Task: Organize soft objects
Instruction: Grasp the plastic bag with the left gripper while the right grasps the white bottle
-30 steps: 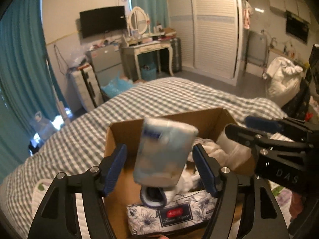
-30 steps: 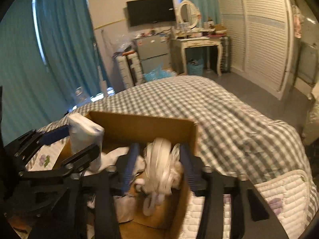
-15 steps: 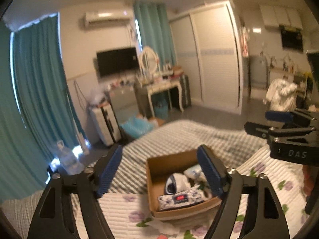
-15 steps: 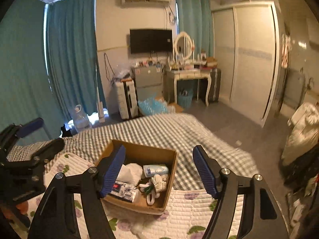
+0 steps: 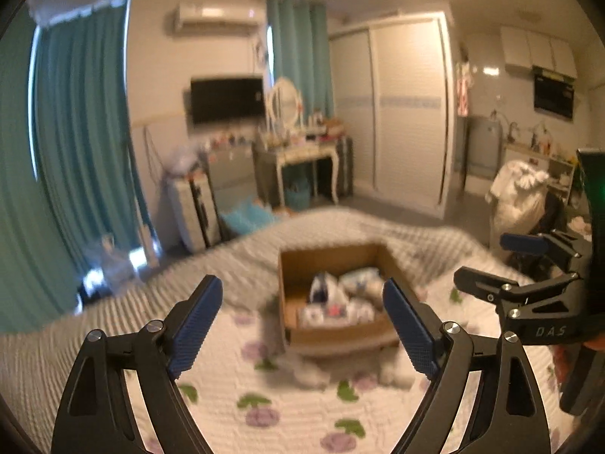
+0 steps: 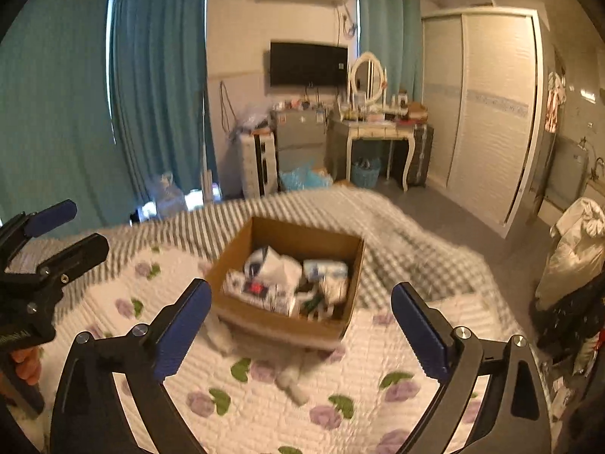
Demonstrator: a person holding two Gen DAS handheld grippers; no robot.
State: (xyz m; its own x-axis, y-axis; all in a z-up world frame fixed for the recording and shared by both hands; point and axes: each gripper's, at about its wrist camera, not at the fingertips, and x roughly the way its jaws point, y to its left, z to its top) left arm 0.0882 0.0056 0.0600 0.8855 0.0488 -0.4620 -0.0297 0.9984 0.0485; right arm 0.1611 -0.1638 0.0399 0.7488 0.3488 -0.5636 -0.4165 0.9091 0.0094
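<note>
An open cardboard box (image 6: pixel 280 323) sits on the bed and holds several soft things: tissue packs, white cloths and socks. It also shows, blurred, in the left wrist view (image 5: pixel 298 263). My left gripper (image 5: pixel 302 321) is open and empty, held well back from the box. My right gripper (image 6: pixel 300 331) is open and empty, also well back and above the quilt. White soft pieces (image 6: pixel 293 380) lie on the quilt in front of the box. Each gripper shows in the other's view: the right one (image 5: pixel 506 268), the left one (image 6: pixel 56 230).
The bed has a floral quilt (image 6: pixel 245 412) near me and a grey checked cover (image 6: pixel 408 257) beyond. Teal curtains (image 6: pixel 151 87), a dresser with mirror (image 6: pixel 372 128), a wardrobe (image 6: pixel 487 113) and a white bundle (image 6: pixel 574 246) stand around the bed.
A second ago the left gripper let go of a tissue pack over the box and the right held white cloth in it. Both have since pulled back and up, open and empty.
</note>
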